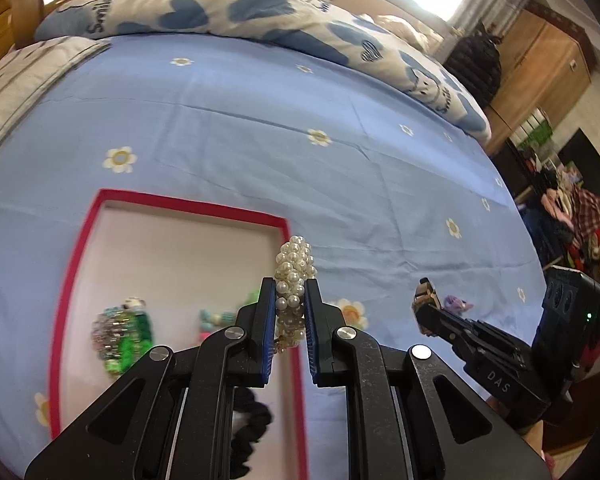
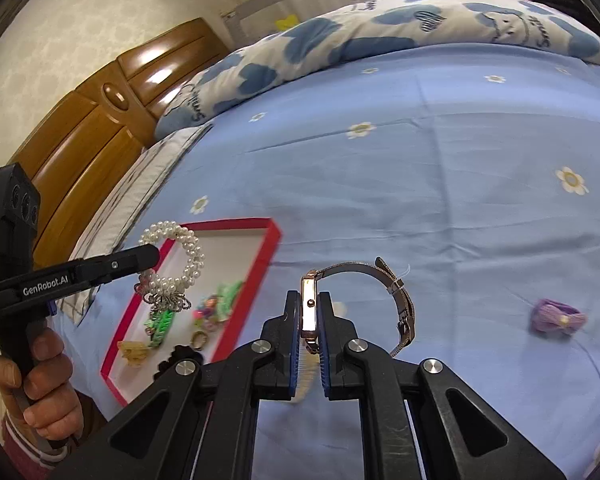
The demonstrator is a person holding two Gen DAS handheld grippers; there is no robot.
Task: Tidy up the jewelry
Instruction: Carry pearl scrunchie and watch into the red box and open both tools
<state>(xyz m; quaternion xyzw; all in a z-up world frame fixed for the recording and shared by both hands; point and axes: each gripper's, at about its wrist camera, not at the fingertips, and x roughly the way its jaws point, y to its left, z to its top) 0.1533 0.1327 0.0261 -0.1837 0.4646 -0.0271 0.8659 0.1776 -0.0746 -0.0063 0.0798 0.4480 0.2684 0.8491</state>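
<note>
My left gripper [image 1: 290,292] is shut on a white pearl bracelet [image 1: 294,268] and holds it above the right rim of a red-edged tray [image 1: 76,264] on the blue bedsheet. The bracelet also shows in the right wrist view [image 2: 180,256], hanging over the tray [image 2: 256,276]. My right gripper [image 2: 309,304] is shut on a rose-gold wristwatch [image 2: 309,300] with a grey mesh strap [image 2: 400,292], held above the sheet to the right of the tray. The right gripper also shows in the left wrist view [image 1: 424,300]. The tray holds green bead pieces [image 1: 128,336], a ring [image 2: 198,340] and a black scrunchie [image 1: 248,428].
A purple hair tie [image 2: 556,316] lies on the sheet at the right. A blue-and-white duvet [image 1: 228,8] is bunched along the far side of the bed. A wooden headboard [image 2: 84,132] stands at the left. A cluttered room lies beyond the bed's right edge.
</note>
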